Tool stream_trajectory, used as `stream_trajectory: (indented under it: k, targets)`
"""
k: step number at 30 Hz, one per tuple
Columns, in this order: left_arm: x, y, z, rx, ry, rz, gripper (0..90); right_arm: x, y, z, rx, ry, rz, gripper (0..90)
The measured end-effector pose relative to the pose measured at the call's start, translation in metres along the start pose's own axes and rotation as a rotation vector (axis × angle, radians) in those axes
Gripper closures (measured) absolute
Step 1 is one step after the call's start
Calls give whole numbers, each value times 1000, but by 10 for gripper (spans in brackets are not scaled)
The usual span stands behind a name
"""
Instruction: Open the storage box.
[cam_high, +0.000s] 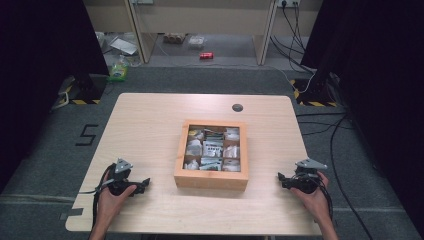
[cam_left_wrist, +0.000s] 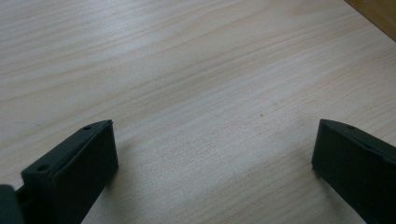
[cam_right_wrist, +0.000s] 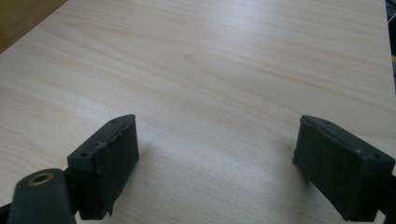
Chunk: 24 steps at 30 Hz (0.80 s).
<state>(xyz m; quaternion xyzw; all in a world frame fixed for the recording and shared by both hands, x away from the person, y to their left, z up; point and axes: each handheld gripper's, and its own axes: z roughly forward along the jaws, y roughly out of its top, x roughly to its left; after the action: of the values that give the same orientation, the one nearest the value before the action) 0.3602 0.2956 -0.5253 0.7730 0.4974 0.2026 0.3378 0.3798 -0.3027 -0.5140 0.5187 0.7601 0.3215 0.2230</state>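
Tools rest low on the surface (cam_high: 150, 120), left tool (cam_high: 146, 182) and right tool (cam_high: 280, 178) both released, jaws wide apart and holding nothing; box (cam_high: 211, 181) of packets sits midway between them; likely next: approach it slowly from both sides, keeping jaws wide.

Grey carpet floor (cam_high: 200, 82); black curtains (cam_high: 40, 45) on both sides; cables (cam_high: 345, 150) at right; wooden shelving (cam_high: 200, 25) at rear.

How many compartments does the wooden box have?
9, as best I can tell: the wooden box at table centre shows a three-by-three grid, every cell holding packets. The dividers look small and blurry, so the count is uncertain.
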Motion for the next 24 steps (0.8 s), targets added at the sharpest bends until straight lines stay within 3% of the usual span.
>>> stream_trajectory:
  k: [8,24]
  targets:
    - [0,0,0,0,0,0,0,1,0,0,2,4,-2,143]
    - [0,0,0,-2,0,-1,0,13,7,2,-9,71,-18,178]
